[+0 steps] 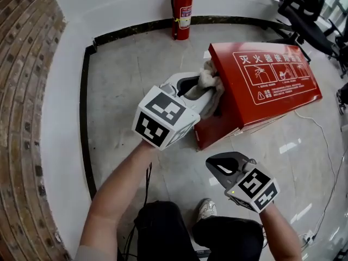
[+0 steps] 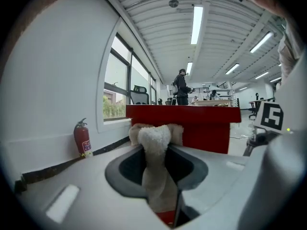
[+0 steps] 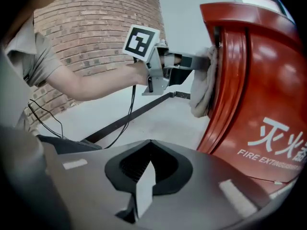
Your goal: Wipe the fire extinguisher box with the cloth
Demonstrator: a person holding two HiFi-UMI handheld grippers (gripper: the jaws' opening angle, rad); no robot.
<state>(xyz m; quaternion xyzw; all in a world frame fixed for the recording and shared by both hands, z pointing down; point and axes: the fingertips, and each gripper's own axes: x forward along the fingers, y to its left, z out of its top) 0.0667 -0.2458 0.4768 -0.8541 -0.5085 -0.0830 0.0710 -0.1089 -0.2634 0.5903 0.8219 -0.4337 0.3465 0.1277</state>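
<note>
Opens on the widest thing in shot: pale tiled floor (image 1: 125,80), with a curved brick wall (image 1: 22,91) along the left.

Next, the red fire extinguisher box (image 1: 261,86). Sits on that floor well out from the walls, printed lid facing up. Leaves its left end open to a crouching reach, which looks like the reason for working from this side.

Over by the far wall, a fire extinguisher (image 1: 182,12). Stands upright, well apart from the box, so probably taken out to keep the wiping clear.

Now the left tool (image 1: 207,94). Reaches nearly level at the upper corner of that left end, clamped tight on the cloth (image 1: 209,79). Holds it with a fat wad bunched beyond the tips, so that fabric rather than plastic meets the paint. From the right gripper view, shows the wad touching the box's rounded edge and draping down below the tool. Reads as wiping under way, with most of the lid and front not yet visited.

Then the right tool (image 1: 224,166). Hangs low just beside the near face of the box, angled downward, closed up with nothing between the tips. Touches nothing. Looks parked out of the way, perhaps ready to steady the box if the rubbing shoves it.
</note>
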